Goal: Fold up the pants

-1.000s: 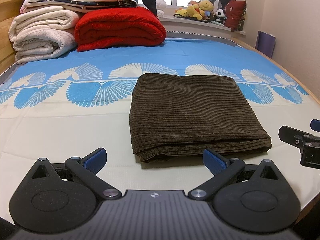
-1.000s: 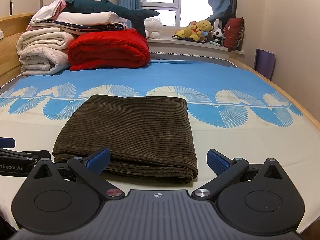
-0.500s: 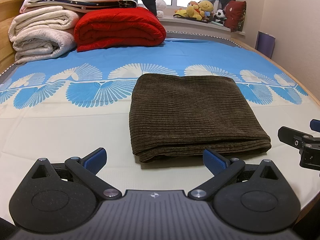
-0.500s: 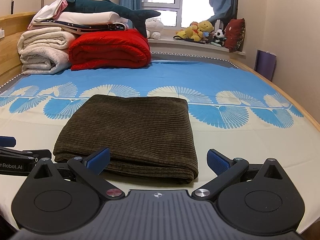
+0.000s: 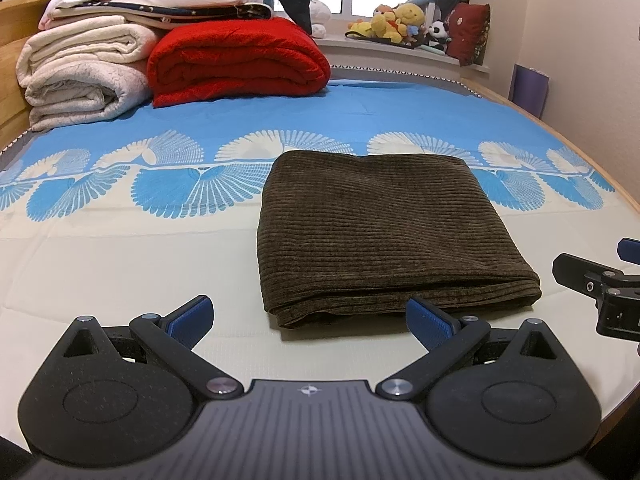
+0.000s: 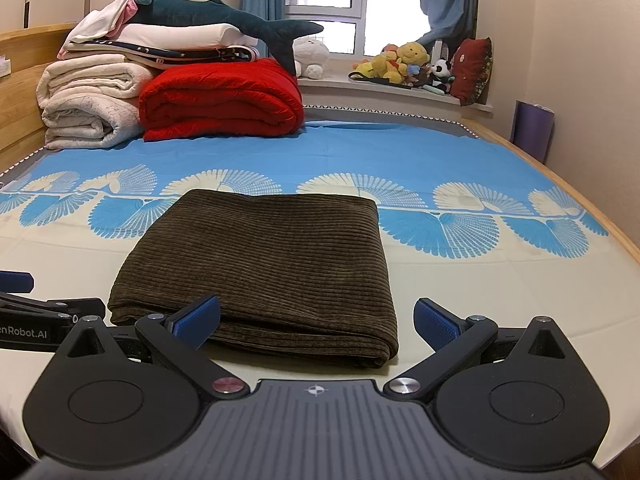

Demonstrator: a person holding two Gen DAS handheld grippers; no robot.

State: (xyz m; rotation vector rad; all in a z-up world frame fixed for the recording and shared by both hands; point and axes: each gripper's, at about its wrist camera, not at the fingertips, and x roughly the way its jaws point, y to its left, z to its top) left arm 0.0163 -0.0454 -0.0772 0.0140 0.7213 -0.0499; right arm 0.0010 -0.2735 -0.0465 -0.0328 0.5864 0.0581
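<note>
Bedsheet (image 5: 120, 264) carries the folded pants (image 5: 380, 232) at twelve o'clock, apparently finished, so both grippers' jaws gape wide, empty.

Centre of my frame: folded pants (image 5: 380, 232) flat on the bed (image 5: 120, 264). Upper left: stacked blankets (image 5: 80, 68), rolled quilt (image 5: 240, 60) beside them, plush shark (image 6: 224, 20) on top. Upper right: stuffed toys (image 6: 400, 64) on the windowsill.

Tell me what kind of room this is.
Most likely a bedroom in a home. The folded brown pants lie on a bed with a blue patterned sheet, folded blankets are stacked at its far end, and plush toys line the windowsill.
</note>
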